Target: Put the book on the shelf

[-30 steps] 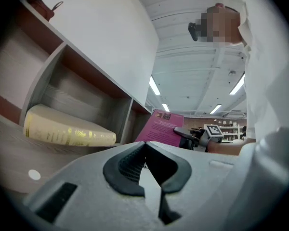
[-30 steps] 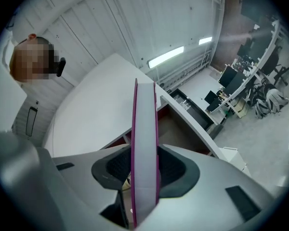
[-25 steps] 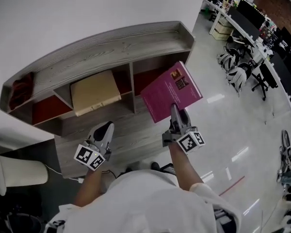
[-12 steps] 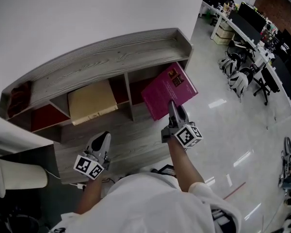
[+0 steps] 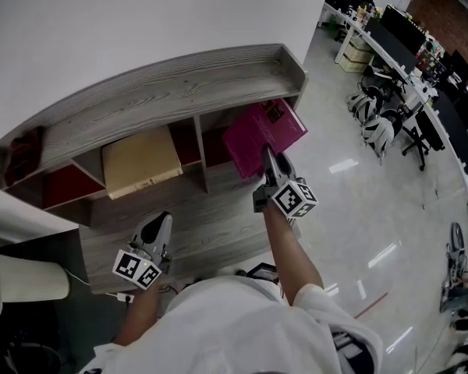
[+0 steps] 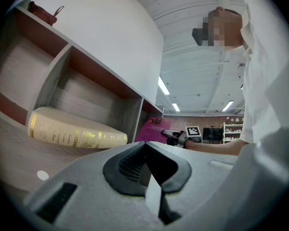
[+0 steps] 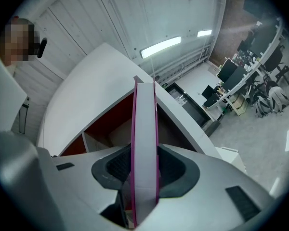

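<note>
The magenta book (image 5: 261,135) is partway into the right-hand compartment of the wooden shelf (image 5: 179,84). Its far edge is tucked under the shelf's top board, and its near edge sticks out over the lower ledge with the cover facing up in the head view. The right gripper (image 5: 267,160) sits at 6 o'clock from the book and is clamped on that near edge. In the right gripper view the book shows edge-on, its pale page block and magenta covers pinched between the two dark pads and pointing into the red-backed compartment. At 9 o'clock from the magenta book, past a wooden divider, a cream book (image 5: 140,162) with gold lettering on its spine lies flat in the middle compartment. At the shelf top's far 9 o'clock end rests a dark red object (image 5: 19,142), too small to make out. The left gripper (image 5: 160,224) hangs at 8 o'clock from the right one, over the lower ledge, its jaws together with nothing between them. At 2 o'clock across the glossy floor stand office desks and chairs (image 5: 405,45).
</note>
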Tool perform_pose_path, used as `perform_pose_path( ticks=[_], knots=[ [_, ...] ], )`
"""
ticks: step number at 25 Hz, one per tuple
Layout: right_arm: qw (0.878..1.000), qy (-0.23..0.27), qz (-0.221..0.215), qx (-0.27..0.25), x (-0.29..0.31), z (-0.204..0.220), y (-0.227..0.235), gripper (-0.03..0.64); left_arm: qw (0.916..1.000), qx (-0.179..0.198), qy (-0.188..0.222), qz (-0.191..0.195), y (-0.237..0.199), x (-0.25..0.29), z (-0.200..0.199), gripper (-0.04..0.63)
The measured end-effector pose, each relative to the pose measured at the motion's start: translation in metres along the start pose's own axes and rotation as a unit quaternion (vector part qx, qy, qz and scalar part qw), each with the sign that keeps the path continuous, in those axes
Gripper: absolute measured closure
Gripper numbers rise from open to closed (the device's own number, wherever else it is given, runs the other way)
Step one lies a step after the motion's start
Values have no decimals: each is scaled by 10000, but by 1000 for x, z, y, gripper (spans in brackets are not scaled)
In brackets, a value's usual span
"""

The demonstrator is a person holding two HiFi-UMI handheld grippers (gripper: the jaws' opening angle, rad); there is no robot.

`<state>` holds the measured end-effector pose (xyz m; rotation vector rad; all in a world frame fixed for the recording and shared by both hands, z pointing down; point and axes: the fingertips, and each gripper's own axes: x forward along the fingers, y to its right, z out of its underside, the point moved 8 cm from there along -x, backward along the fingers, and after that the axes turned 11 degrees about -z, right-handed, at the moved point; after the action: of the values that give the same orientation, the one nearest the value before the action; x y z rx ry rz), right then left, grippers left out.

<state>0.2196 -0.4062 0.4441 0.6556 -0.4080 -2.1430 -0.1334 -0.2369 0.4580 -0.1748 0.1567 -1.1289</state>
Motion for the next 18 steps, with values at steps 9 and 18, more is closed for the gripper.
perform_pose_path(
  ticks=[9,18],
  knots=[
    [9996,-64,93,-270,16,-4,5,466,9999,-94,-41,-87,-1,-8,2,580],
    [9963,-209,408,-730,33,-2,9,466,9998,-151,-55,-109,-3,-14,4,580]
  ],
)
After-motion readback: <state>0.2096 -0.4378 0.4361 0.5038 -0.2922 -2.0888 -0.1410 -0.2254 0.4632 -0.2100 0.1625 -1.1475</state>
